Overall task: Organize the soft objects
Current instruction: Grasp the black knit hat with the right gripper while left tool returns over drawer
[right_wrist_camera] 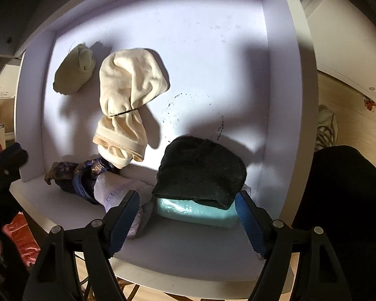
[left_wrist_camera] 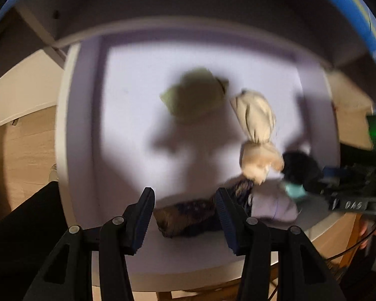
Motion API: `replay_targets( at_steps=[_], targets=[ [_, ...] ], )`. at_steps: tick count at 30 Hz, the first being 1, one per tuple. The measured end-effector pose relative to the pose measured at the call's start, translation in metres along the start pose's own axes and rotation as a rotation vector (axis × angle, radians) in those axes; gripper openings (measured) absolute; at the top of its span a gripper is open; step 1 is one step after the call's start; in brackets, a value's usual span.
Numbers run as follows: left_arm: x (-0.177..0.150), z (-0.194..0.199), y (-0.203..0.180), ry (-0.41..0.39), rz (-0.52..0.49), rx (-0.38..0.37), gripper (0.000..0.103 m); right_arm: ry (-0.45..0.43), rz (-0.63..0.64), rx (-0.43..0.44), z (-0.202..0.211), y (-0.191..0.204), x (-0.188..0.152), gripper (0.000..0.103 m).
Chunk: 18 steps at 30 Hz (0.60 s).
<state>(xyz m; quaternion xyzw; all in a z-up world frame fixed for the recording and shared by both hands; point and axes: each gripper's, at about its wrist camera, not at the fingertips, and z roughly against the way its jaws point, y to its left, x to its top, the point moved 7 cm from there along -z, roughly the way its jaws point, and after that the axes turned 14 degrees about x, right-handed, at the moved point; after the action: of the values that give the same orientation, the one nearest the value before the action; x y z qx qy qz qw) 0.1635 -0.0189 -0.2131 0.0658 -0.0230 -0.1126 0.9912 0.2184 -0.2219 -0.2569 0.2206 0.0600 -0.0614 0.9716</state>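
A white drawer [right_wrist_camera: 273, 75] holds a green sock bundle [right_wrist_camera: 72, 75], a cream bundle [right_wrist_camera: 127, 95], a dark patterned bundle [right_wrist_camera: 67, 173] and a white sock [right_wrist_camera: 112, 190]. A black knit piece [right_wrist_camera: 200, 170] rests on a teal block [right_wrist_camera: 195, 212] at the front. My right gripper [right_wrist_camera: 188, 197] stands open astride that stack, pads apart from it. My left gripper [left_wrist_camera: 185, 200] points down, open, over the dark patterned bundle [left_wrist_camera: 188, 215], which lies beneath the gap without being pinched. The view is blurred.
Wooden floor surrounds the drawer. A person's dark-clad leg [right_wrist_camera: 351, 213] is at the right, with a pale shoe [right_wrist_camera: 325, 128] beside it. Pink plastic [right_wrist_camera: 20, 235] lies at the left. The back right of the drawer floor [right_wrist_camera: 213, 50] is bare.
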Motion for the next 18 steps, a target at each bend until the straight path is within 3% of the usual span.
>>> replay_targets(
  at_steps=[7, 12, 18],
  targets=[
    [-0.008, -0.012, -0.011, 0.034, -0.056, 0.038, 0.051, 0.004, 0.037, -0.038, -0.006, 0.007, 0.001, 0.081],
    [-0.009, -0.019, -0.011, 0.058, -0.056, 0.044, 0.051, 0.031, 0.087, -0.131, -0.019, 0.007, 0.006, 0.084],
    [-0.013, -0.025, -0.011, 0.075, -0.061, 0.051, 0.052, 0.07, 0.093, -0.159, -0.038, 0.004, 0.01, 0.084]
  ],
)
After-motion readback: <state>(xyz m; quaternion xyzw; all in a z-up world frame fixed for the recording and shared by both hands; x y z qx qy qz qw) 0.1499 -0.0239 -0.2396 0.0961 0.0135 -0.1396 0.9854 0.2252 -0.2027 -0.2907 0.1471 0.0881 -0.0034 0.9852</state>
